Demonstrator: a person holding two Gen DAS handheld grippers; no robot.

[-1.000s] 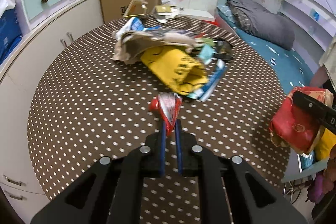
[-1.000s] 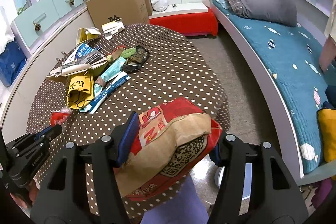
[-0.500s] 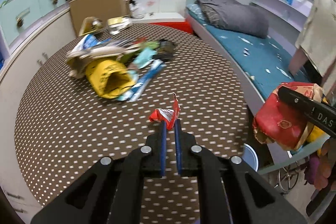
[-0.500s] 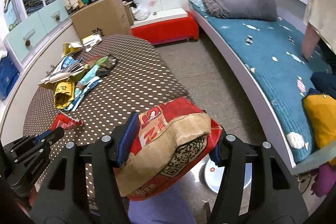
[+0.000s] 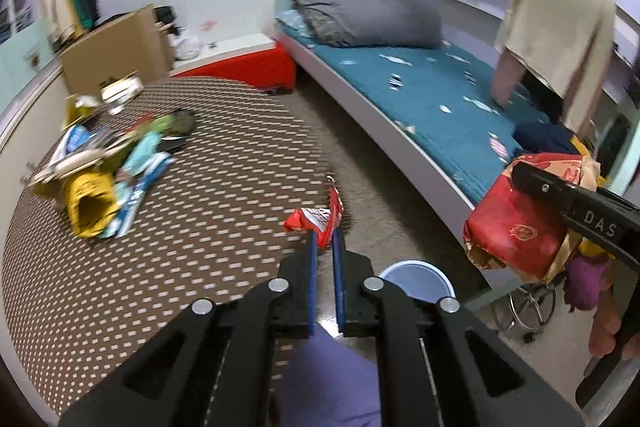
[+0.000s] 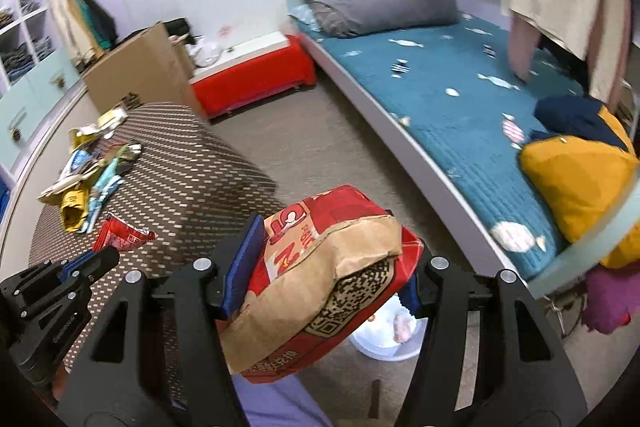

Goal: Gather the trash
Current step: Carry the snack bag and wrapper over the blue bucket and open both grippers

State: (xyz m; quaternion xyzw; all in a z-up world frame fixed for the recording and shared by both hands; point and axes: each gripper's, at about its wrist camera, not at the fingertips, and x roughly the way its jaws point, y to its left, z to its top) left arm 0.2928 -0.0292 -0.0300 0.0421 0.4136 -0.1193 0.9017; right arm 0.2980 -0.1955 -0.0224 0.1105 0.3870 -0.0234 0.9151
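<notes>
The left gripper (image 5: 324, 243) pinched a small red wrapper (image 5: 314, 219) between nearly closed fingers, holding it in the air at the edge of the dotted round table (image 5: 192, 195) — beyond it, on the floor, stood a pale blue bin (image 5: 416, 277). The right gripper (image 6: 320, 275) clamped a red-and-brown paper bag (image 6: 324, 275) above that bin (image 6: 384, 343). More litter (image 5: 104, 167) lay heaped on the table's far side.

A small crumpled red wrapper (image 5: 316, 221) is pinched at one end and held in the air above the table edge. A larger red and brown paper bag (image 6: 324, 275), creased and printed with a square code, is held tilted over a pale bin (image 6: 386, 333) on the floor.
</notes>
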